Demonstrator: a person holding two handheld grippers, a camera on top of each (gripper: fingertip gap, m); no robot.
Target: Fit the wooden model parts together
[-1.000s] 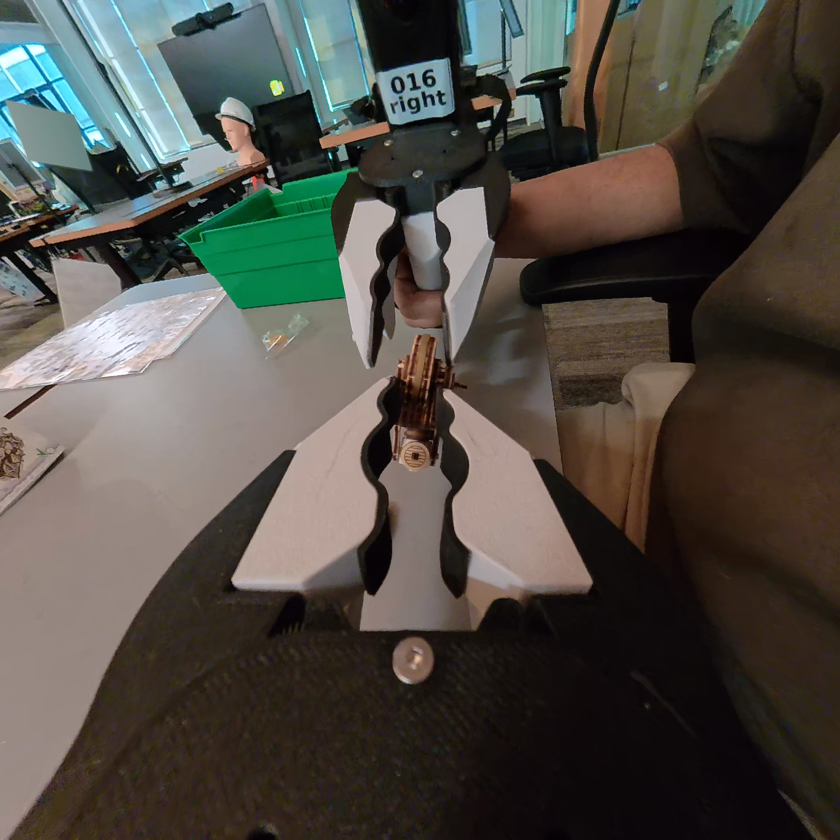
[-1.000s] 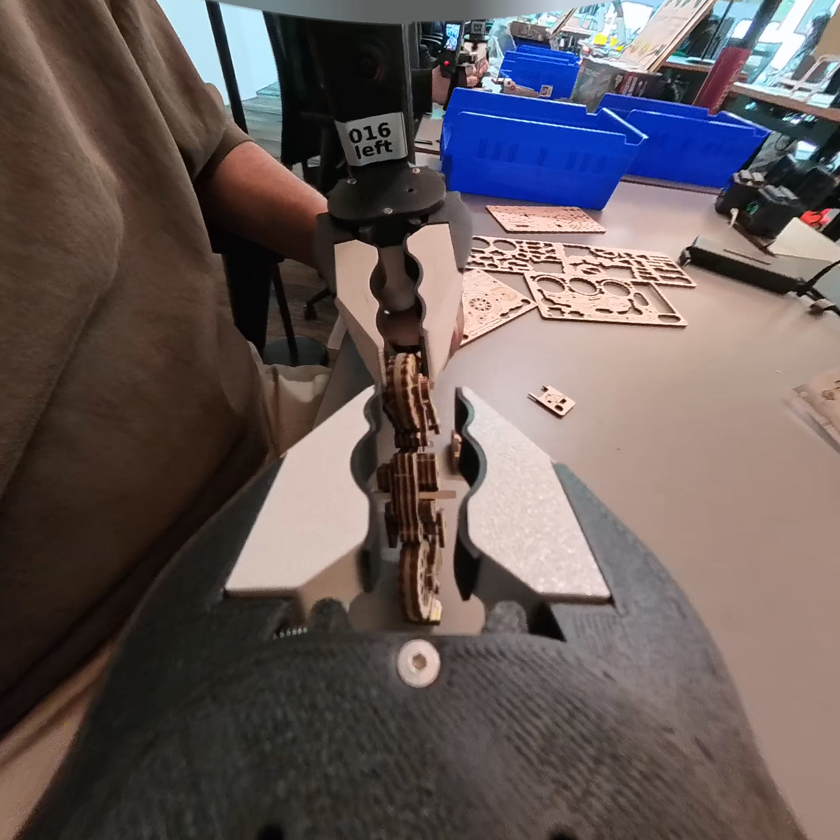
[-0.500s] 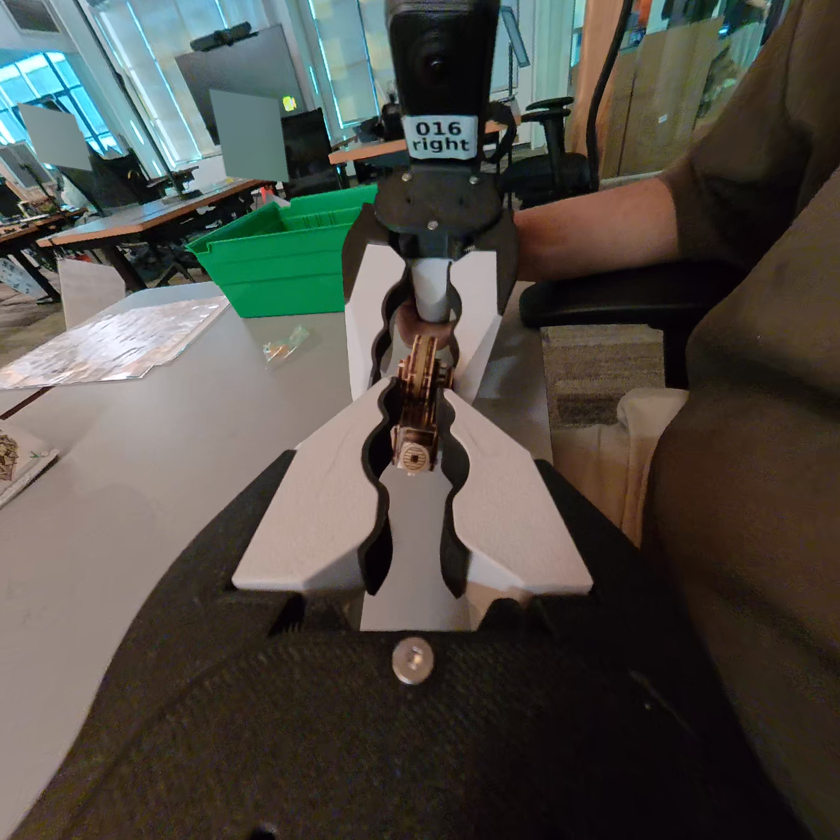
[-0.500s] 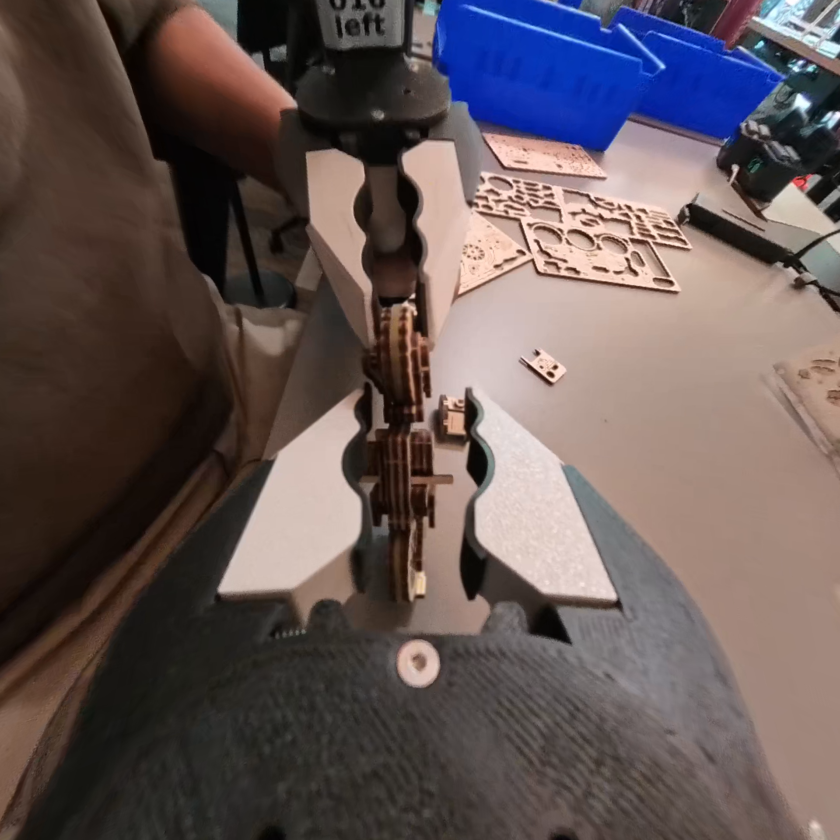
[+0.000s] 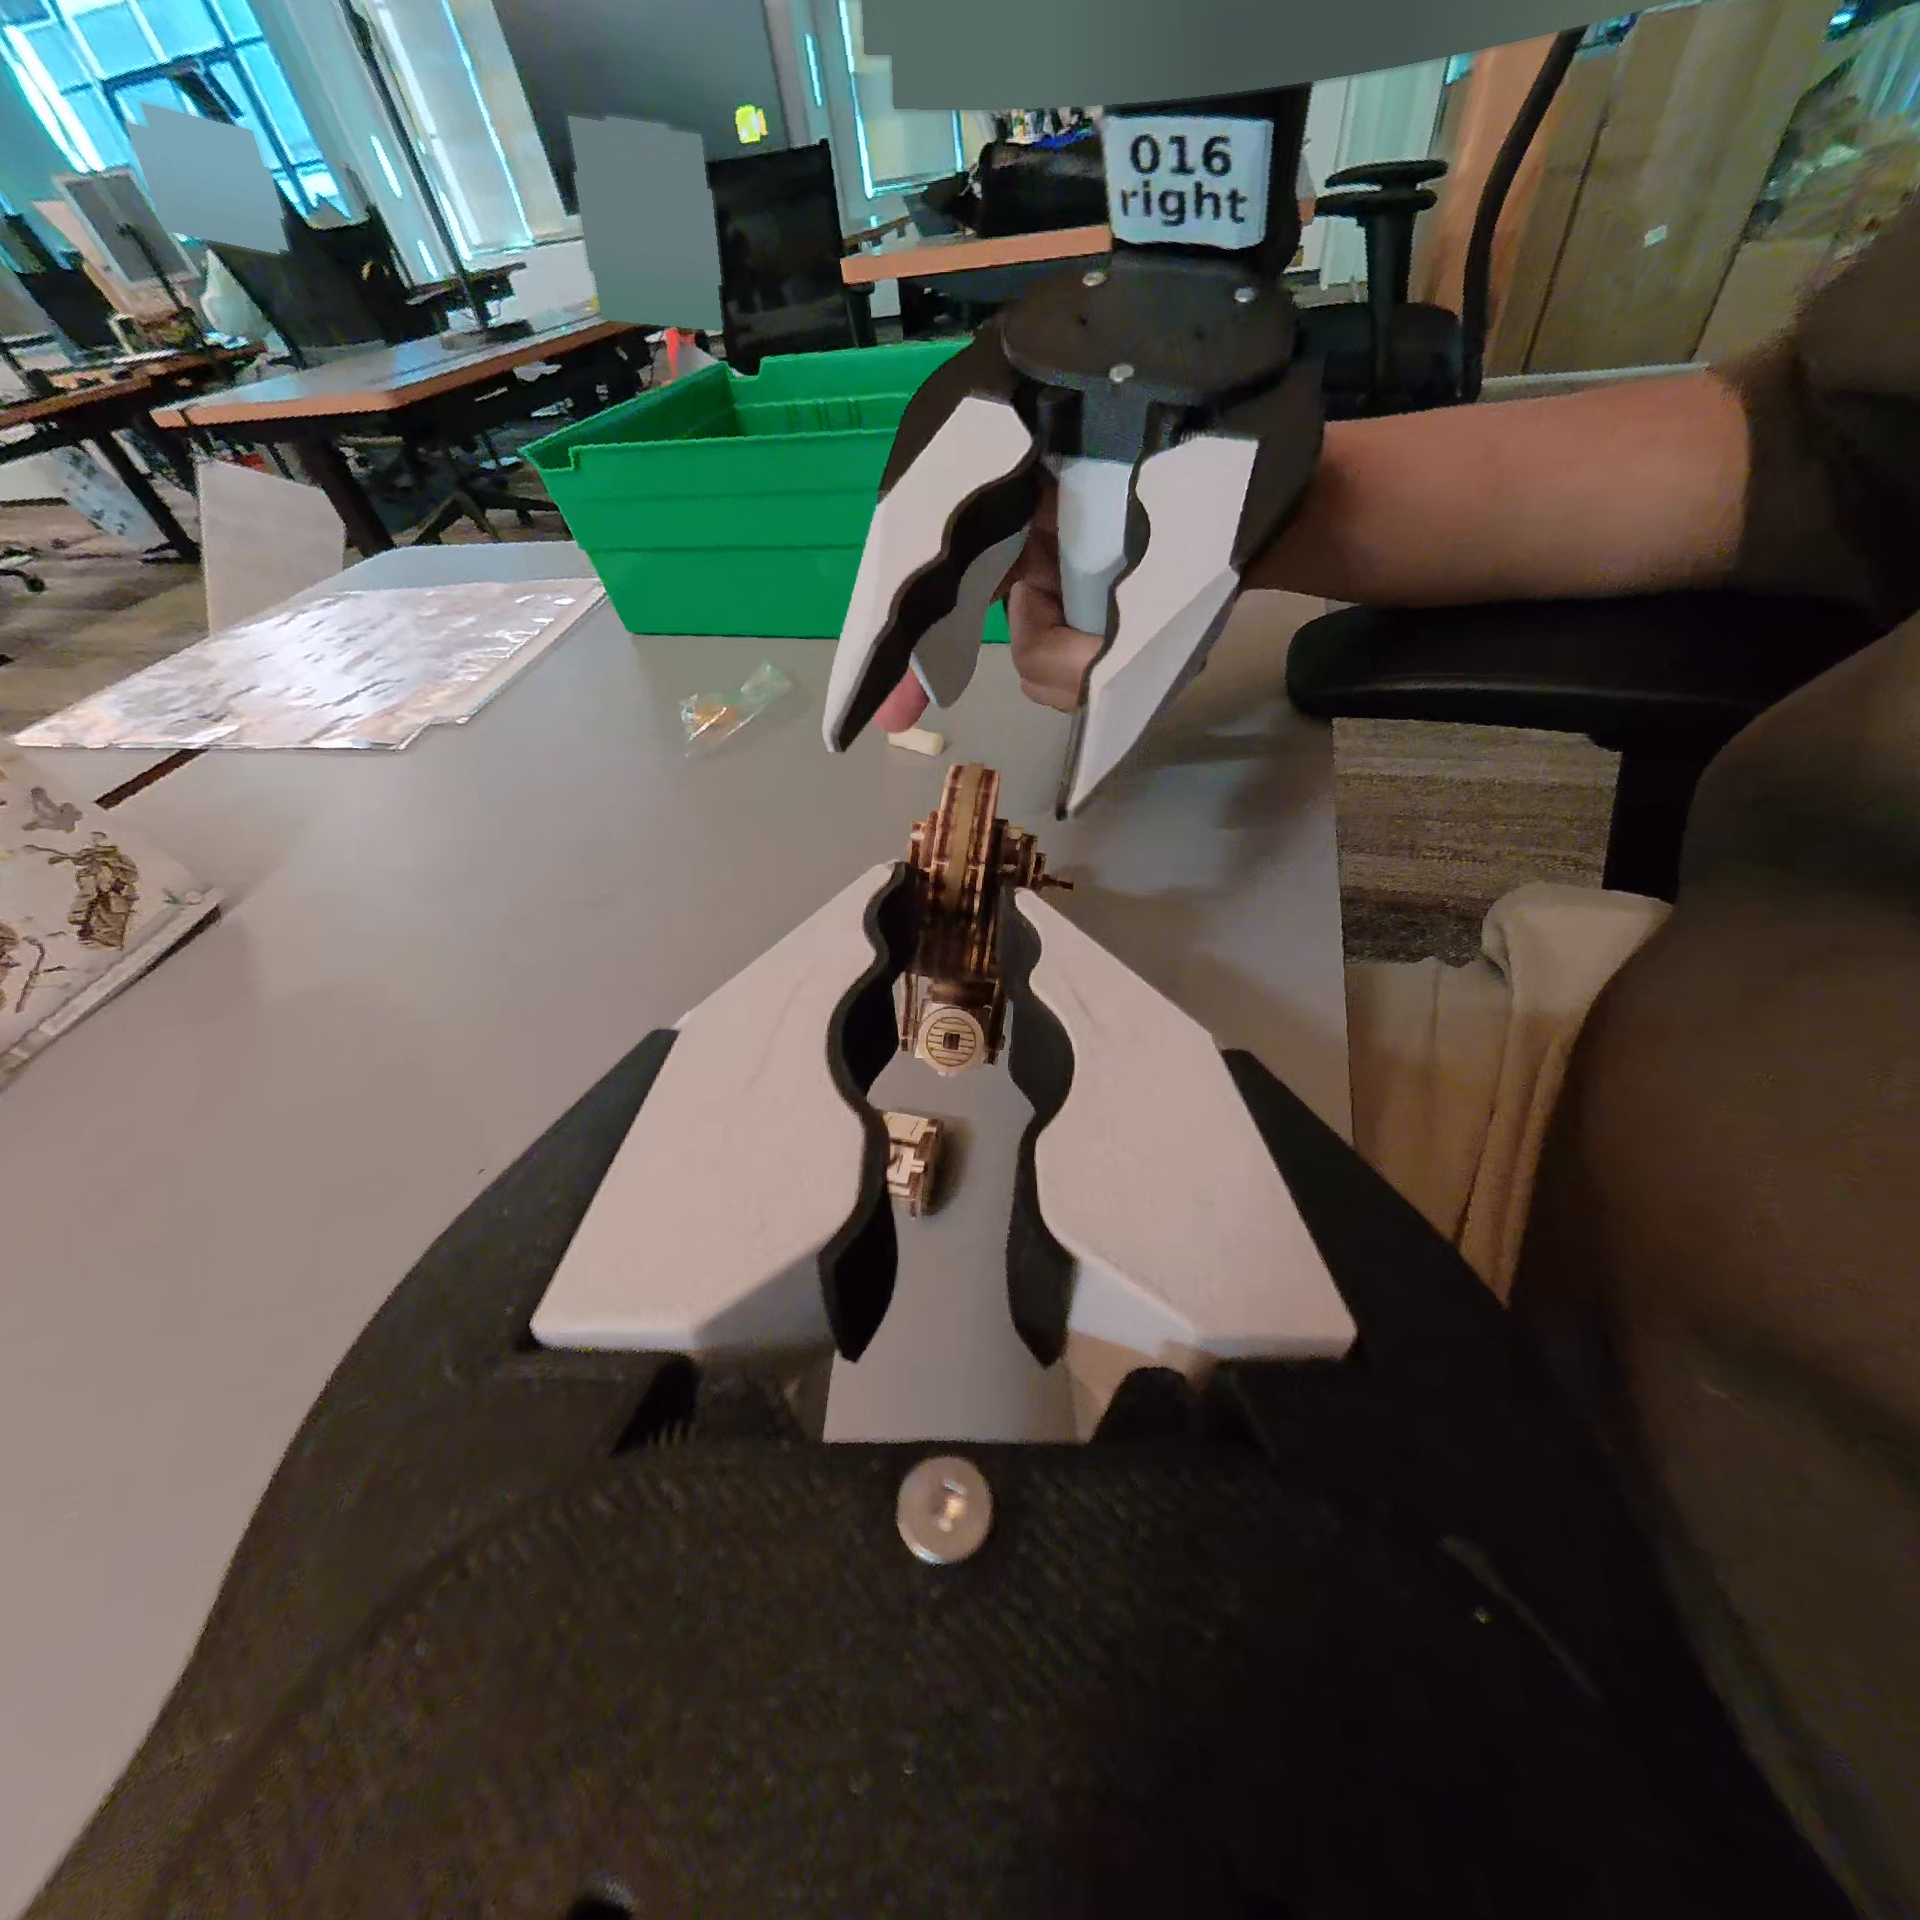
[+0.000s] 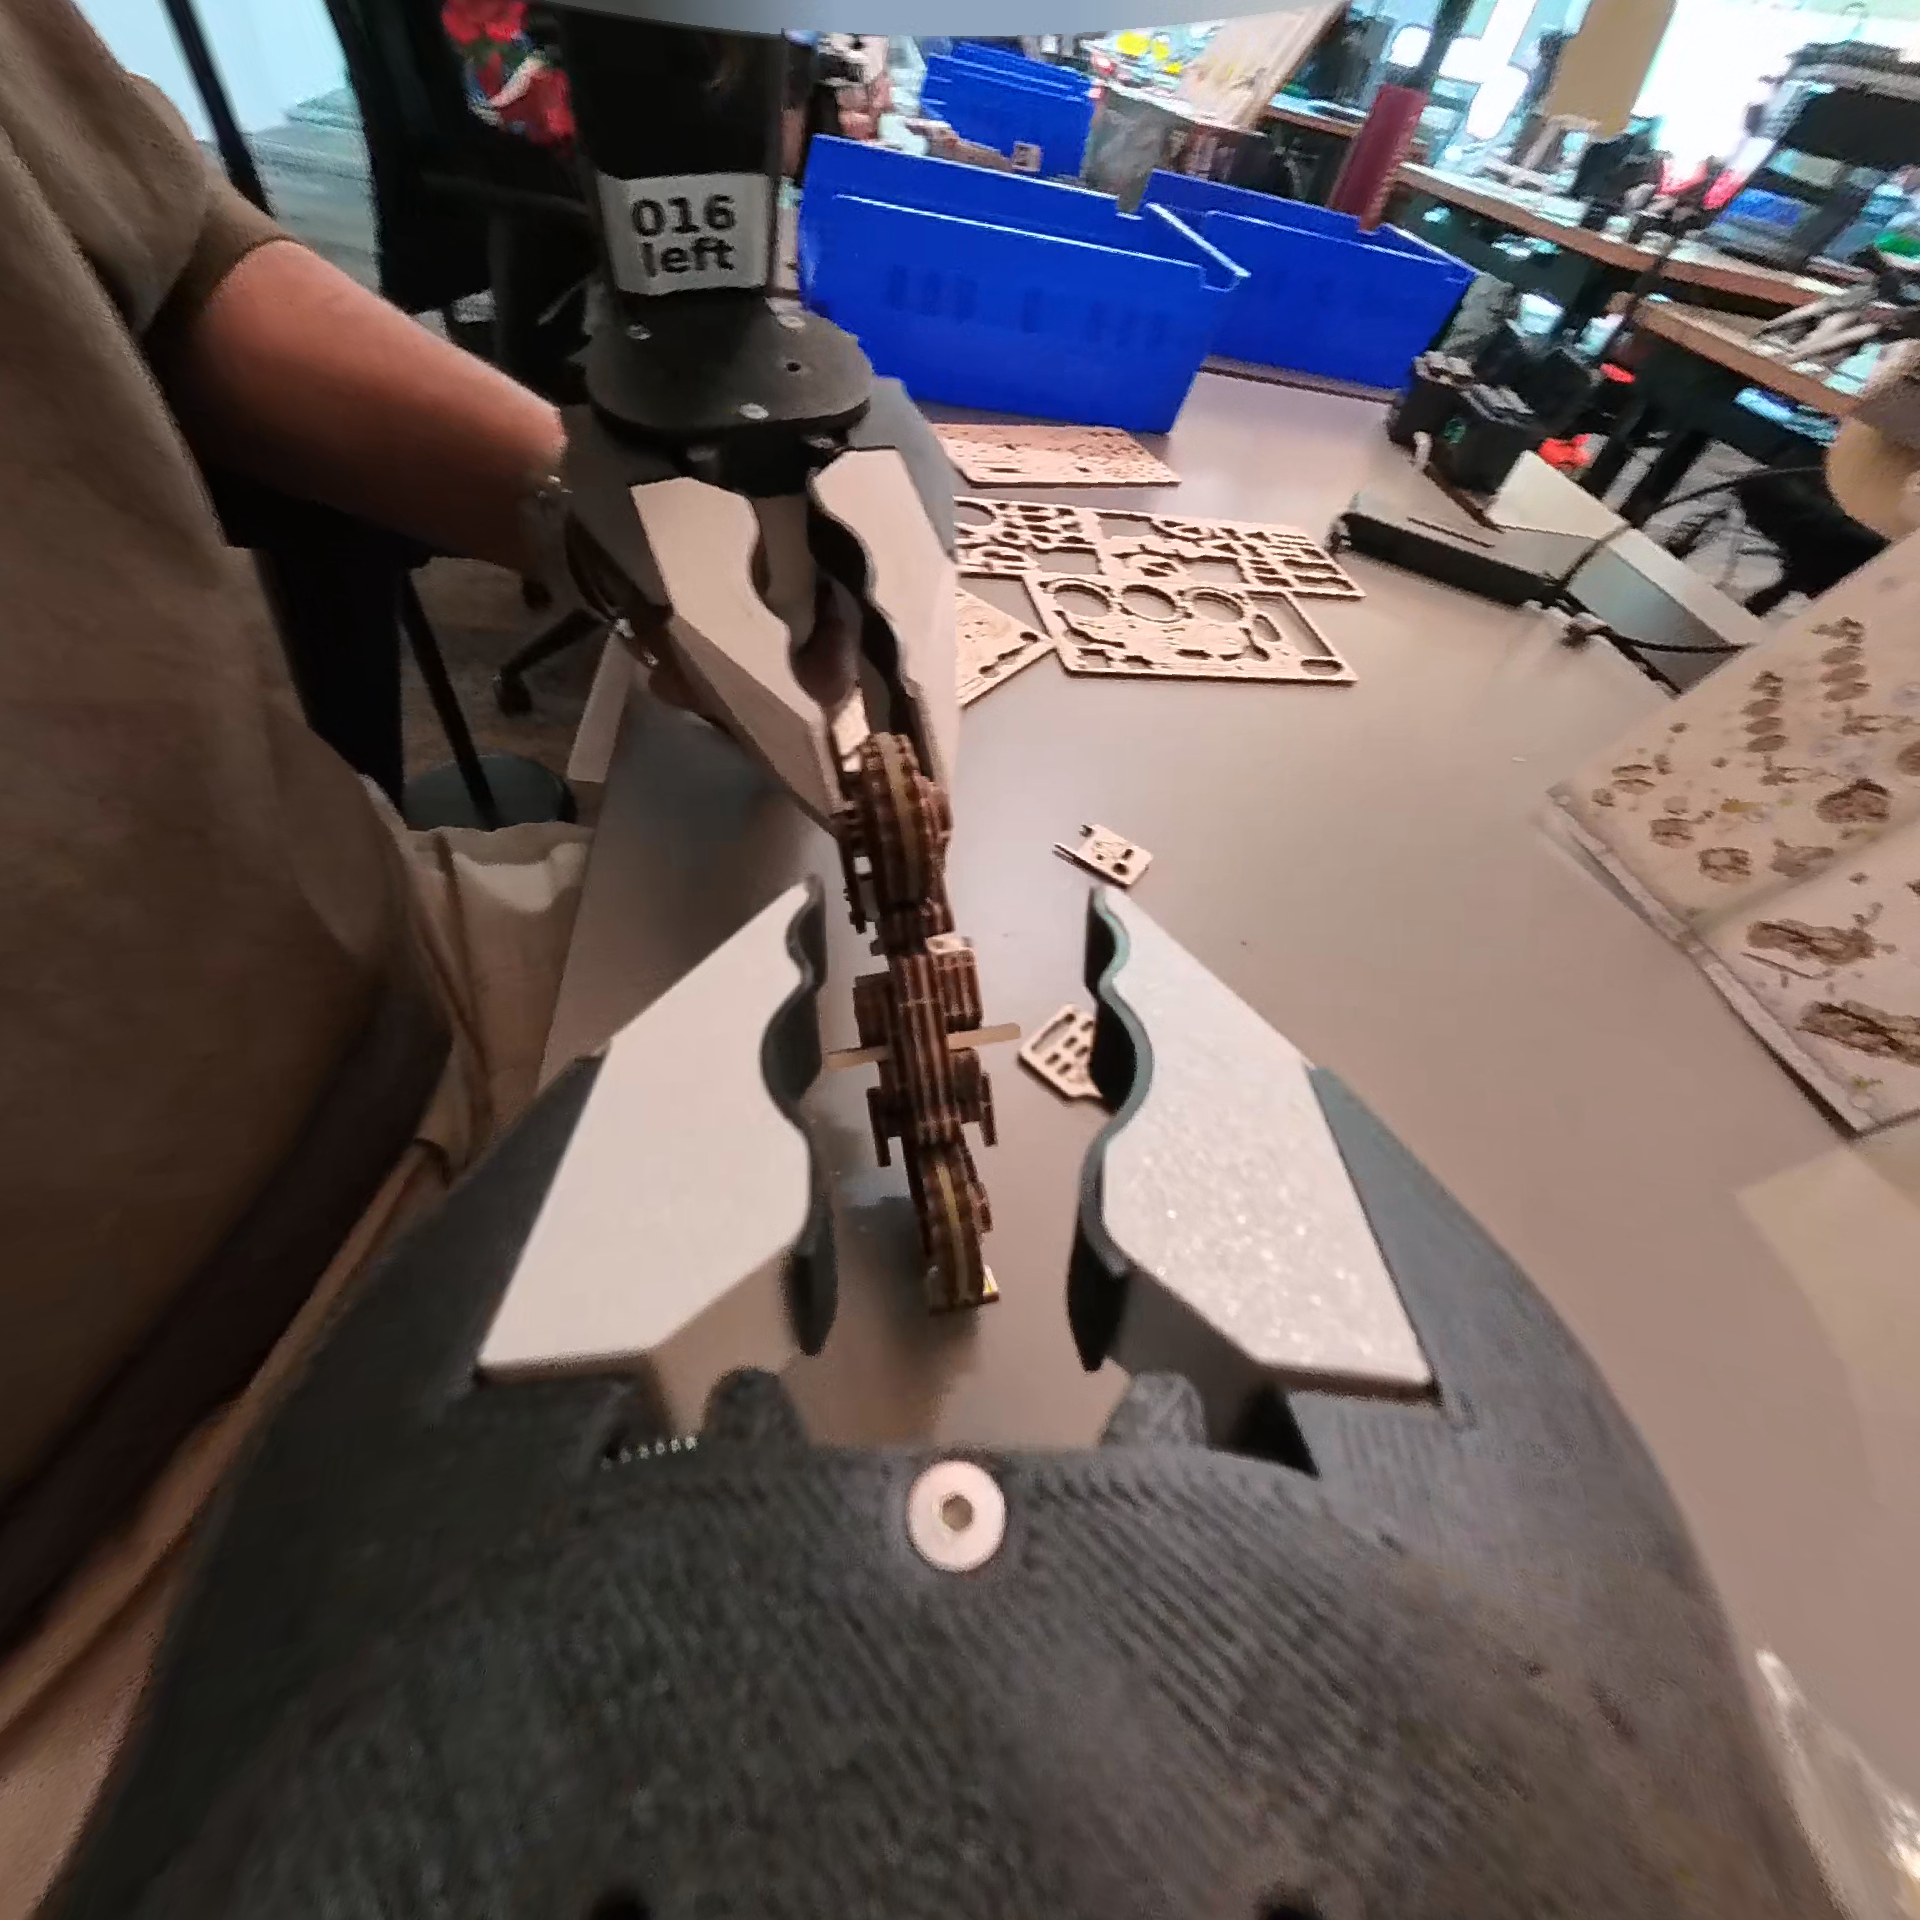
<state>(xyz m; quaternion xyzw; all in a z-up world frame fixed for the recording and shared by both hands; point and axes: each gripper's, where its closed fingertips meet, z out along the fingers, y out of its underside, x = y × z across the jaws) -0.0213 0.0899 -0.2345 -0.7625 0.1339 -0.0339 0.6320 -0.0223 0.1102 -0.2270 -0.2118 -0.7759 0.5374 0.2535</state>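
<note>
The wooden model (image 5: 958, 894), a narrow stack of laser-cut gears and plates, is clamped upright in my left gripper (image 5: 956, 896) above the grey table (image 5: 416, 987). My right gripper (image 5: 956, 774) faces it, open and empty, just beyond the model's top. In the right wrist view the model (image 6: 920, 1039) stands between my right gripper's (image 6: 951, 899) spread fingers without touching them, and the left gripper (image 6: 883, 758) holds its far end. A small loose wooden piece (image 5: 914, 1164) lies on the table below the model; it also shows by my right finger (image 6: 1060, 1049).
Another small wooden part (image 6: 1107, 854) lies farther out. Punched-out wooden sheets (image 6: 1143, 603) and blue bins (image 6: 1008, 291) are behind it. An instruction booklet (image 6: 1766, 831) lies at the right. A green bin (image 5: 748, 499) and a plastic sheet (image 5: 332, 665) are at the far side. The person's body is close by. My left and right fingertips are right by each other.
My right gripper has opened, let go of the model and drawn back a little. The left gripper still holds the model. The small loose piece now lies on the table.
</note>
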